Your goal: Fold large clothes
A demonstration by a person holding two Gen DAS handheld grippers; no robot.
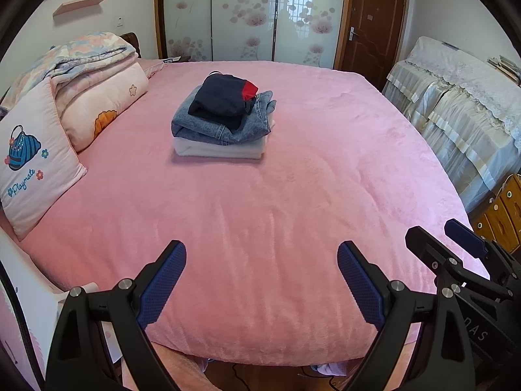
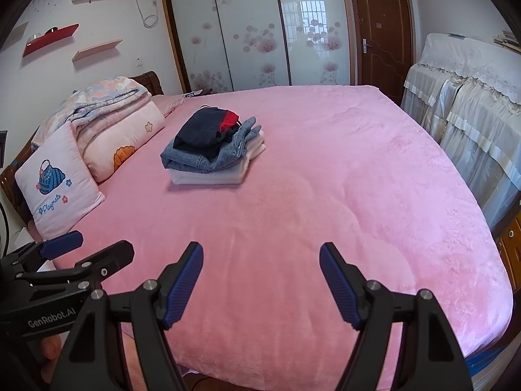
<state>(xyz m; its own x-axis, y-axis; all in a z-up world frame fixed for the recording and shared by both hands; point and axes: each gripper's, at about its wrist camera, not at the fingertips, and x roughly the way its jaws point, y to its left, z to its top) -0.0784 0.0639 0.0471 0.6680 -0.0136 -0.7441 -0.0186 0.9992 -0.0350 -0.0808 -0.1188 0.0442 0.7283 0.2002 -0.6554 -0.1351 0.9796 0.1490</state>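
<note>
Folded clothes stack (image 1: 224, 120) — long axis across the bed (image 1: 293, 195), crosswise.

left tool (image 1: 262, 280), right tool (image 2: 261, 282): black frames, blue textured pads, silver screws, white "genrobot.ai" lettering.

Both cameras sit just behind their own tongs at the near edge of the bed (image 1: 260, 260), tilted downward and facing across the pink cover toward the sliding wardrobe doors (image 1: 247, 13) and the brown door (image 1: 371, 26). The left wrist view looks from slightly further left, with the right tongs (image 1: 456, 238) at its lower right edge; the right wrist view catches the left tongs (image 2: 91, 244) at its lower left. Both share the stack of folded clothes (image 2: 211, 150), well away at mid-bed, the pillow (image 2: 58, 182), the folded quilts (image 1: 97, 75) and the draped furniture (image 2: 472, 97) on the right
</note>
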